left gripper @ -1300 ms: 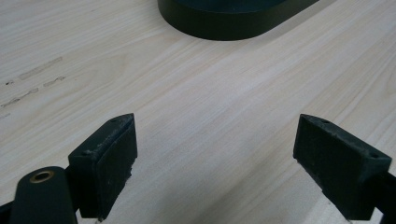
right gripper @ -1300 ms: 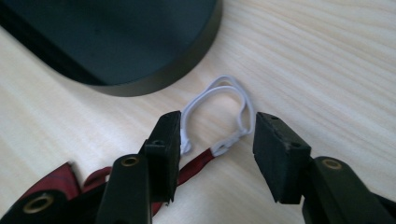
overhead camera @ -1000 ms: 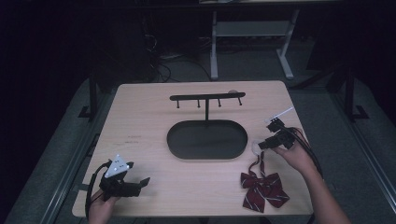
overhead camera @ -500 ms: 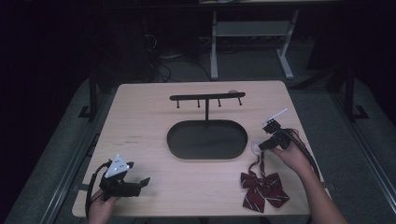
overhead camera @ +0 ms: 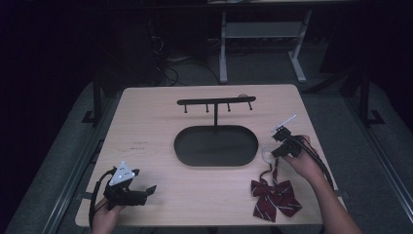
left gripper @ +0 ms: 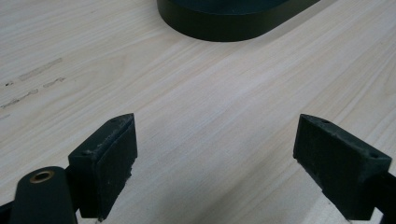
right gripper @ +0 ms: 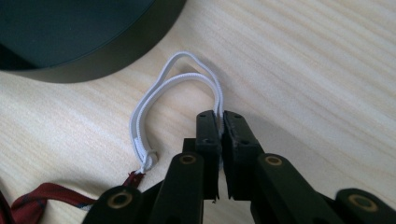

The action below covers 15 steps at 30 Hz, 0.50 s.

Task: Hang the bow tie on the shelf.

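Observation:
A dark red striped bow tie [overhead camera: 275, 197] lies at the table's front right, and its red cloth [right gripper: 32, 203] also shows in the right gripper view. Its white elastic loop [right gripper: 154, 100] runs out toward the oval base [right gripper: 70, 32] of a black stand. My right gripper [right gripper: 221, 114] has just been closing and is now shut on the right side of the elastic loop [overhead camera: 267, 155]. In the high view the right gripper [overhead camera: 275, 152] sits beside the base's right end. My left gripper [overhead camera: 148, 191] rests at the front left, open with nothing between its jaws [left gripper: 217, 140].
The black stand has an oval base [overhead camera: 215, 145] at mid-table and a post carrying a bar with several hooks [overhead camera: 215, 102]. The base's edge [left gripper: 233, 18] lies ahead of the left gripper. Bare wooden tabletop [overhead camera: 146, 126] spreads to the left.
The right gripper's jaws have come together on the white elastic loop. The right hand shifted slightly. The left gripper has stayed where it was.

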Motion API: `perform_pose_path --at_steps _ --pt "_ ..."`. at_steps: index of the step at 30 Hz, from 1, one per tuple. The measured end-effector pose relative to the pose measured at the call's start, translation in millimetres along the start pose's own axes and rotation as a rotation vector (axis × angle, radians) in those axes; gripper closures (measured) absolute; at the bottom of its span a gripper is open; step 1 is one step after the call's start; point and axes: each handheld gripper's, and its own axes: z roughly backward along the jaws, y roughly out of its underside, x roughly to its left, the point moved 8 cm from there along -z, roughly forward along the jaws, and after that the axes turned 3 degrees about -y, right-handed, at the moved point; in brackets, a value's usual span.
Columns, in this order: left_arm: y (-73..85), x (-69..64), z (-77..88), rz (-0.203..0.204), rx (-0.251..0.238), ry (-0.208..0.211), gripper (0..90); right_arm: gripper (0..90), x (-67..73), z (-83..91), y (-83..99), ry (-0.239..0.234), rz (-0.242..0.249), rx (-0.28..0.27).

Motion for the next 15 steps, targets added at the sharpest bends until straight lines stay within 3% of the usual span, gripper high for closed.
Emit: perform_pose_path --at_steps 5,15 --pt "0.1 -0.5 -0.3 0.001 0.004 0.002 13.5 86.5 3.8 7.5 1.7 -0.016 0.016 0.001" --pt "0.5 -1.0 -0.8 0.002 0.006 0.002 13.5 86.7 21.7 35.5 -0.4 -0.067 0.073 -0.064"
